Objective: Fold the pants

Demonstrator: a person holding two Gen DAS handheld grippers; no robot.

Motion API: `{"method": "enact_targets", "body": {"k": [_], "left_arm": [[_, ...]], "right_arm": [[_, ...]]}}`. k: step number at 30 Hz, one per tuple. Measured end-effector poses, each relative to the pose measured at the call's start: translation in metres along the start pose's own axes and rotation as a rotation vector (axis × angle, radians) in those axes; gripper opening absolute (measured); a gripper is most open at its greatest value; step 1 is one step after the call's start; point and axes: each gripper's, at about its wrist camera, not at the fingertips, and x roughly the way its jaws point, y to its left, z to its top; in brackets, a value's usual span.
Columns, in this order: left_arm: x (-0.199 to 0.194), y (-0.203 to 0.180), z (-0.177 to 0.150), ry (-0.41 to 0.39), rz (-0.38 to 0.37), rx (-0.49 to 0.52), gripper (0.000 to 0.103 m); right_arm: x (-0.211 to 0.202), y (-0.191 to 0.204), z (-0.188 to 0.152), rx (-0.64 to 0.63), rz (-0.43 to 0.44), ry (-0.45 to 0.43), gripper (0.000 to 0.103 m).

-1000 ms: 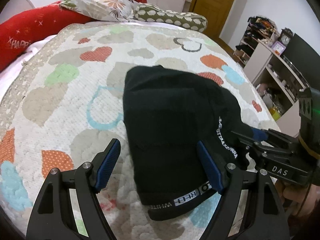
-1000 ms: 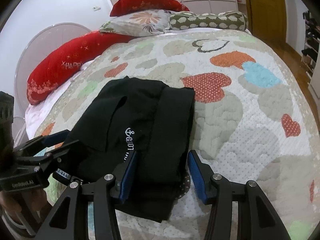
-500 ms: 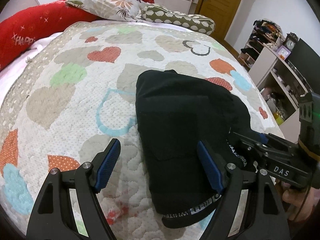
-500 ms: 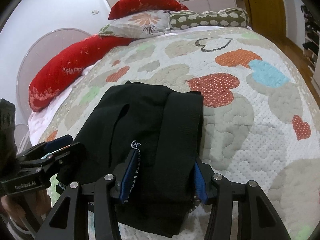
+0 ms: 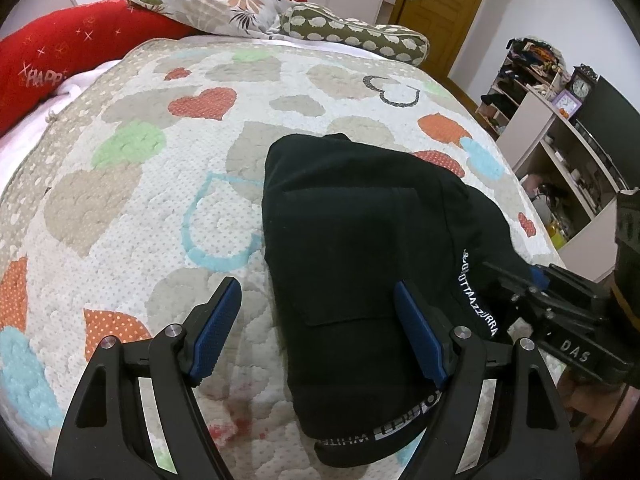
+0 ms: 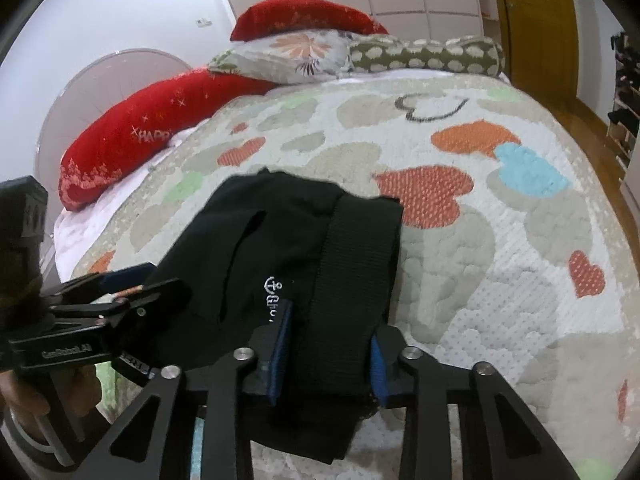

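Bare quilt (image 5: 132,200) left of the folded pants (image 5: 360,240) — pillows (image 5: 224,4) only along the far edge.

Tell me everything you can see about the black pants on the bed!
The black pants are soft, thick-looking fabric, folded into a compact bundle lying on the heart-patterned quilt. White lettering runs along one edge, and the waistband near the bottom shows white print. A slit-like opening shows on top. The right gripper is shut on a folded strip of them; the left gripper is open, one finger over the fabric.
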Motion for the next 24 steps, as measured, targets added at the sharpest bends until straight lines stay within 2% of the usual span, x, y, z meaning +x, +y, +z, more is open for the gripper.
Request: {"method": "enact_targets", "body": {"k": [4, 12, 19, 24], "left_arm": [[0.004, -0.001, -0.002, 0.009, -0.006, -0.004, 0.079], [0.007, -0.002, -0.004, 0.018, -0.019, -0.002, 0.079], [-0.004, 0.012, 0.002, -0.003, -0.078, -0.042, 0.079], [-0.003, 0.018, 0.009, -0.003, -0.07, -0.059, 0.079]], "right_arm": [[-0.002, 0.004, 0.0, -0.027, -0.01, -0.004, 0.027], [0.007, -0.004, -0.004, 0.003, -0.002, 0.029, 0.027], [0.003, -0.006, 0.001, 0.003, 0.012, 0.026, 0.026], [0.003, -0.004, 0.003, -0.022, 0.0, 0.031, 0.027]]}}
